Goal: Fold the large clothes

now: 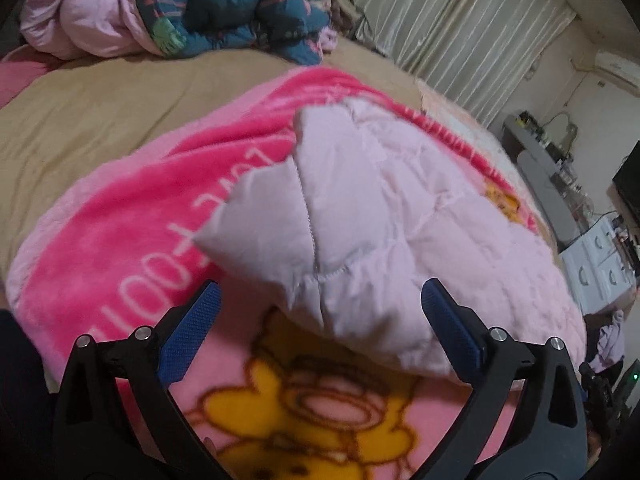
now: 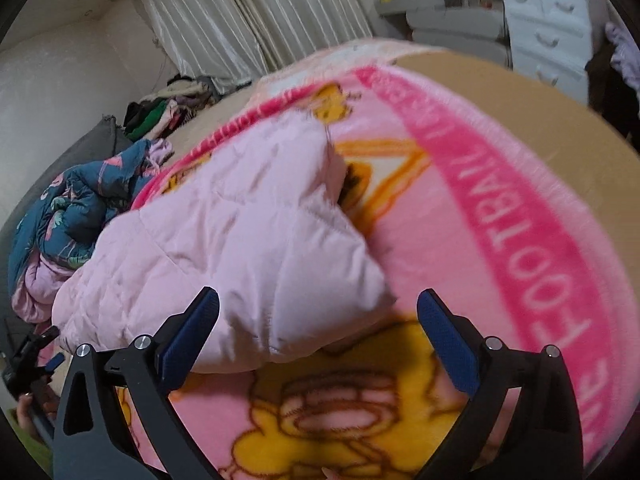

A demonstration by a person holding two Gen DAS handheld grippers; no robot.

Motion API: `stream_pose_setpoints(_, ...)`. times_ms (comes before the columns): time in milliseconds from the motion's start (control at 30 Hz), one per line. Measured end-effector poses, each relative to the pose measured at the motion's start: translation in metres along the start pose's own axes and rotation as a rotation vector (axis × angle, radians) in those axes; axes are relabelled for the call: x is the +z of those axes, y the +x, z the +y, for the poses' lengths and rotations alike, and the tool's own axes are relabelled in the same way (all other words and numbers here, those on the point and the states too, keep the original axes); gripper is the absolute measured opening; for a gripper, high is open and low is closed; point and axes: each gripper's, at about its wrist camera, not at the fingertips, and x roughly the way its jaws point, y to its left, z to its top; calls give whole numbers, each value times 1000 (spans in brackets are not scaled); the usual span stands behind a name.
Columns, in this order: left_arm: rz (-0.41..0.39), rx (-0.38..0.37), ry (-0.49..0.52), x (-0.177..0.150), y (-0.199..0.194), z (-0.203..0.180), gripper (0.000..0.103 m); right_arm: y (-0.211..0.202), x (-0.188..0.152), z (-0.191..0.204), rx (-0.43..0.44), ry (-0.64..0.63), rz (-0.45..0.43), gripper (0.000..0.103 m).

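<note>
A pale pink quilted padded garment (image 1: 380,216) lies bunched on a pink plush blanket printed with a yellow cartoon bear and white lettering (image 1: 120,240), spread over a tan bed cover (image 1: 100,100).

The left wrist view takes in a heaped teal floral-print quilt with pink lining (image 1: 192,4) at the far end of the bed, cream pleated curtains (image 1: 460,20), a wall-mounted air conditioner (image 1: 616,68) and a white chest of drawers (image 1: 600,268) to the side.

The right wrist view alone shows a pile of mixed dark and green clothes (image 2: 168,108) by the curtains, the blanket's broad hot-pink border, and, at its lower left edge, the left gripper (image 2: 32,356), small and blurred.

The left gripper (image 1: 320,300), with blue textured pads, is spread wide and grips nothing. The near folded corner of the garment sits between and just beyond its fingers; contact cannot be judged.

The right gripper (image 2: 318,304) is likewise spread wide and empty. The garment's near edge lies against or just behind its left finger (image 2: 192,336), while the right finger (image 2: 448,344) hangs over the bear print.
</note>
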Motion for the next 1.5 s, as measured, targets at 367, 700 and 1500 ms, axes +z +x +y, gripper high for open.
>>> stream_pose_setpoints(367,-179,4,147,-24,-78,-40,94,-72,6,63,67,-234,-193,99)
stream_pose_setpoints(700,-237,-17,264,-49,-102,-71,94,-97,-24,121,152,-354,-243,99)
stream_pose_setpoints(1500,-129,-22,349,-89,-69,-92,94,-68,-95,155,140,-473,-161,99)
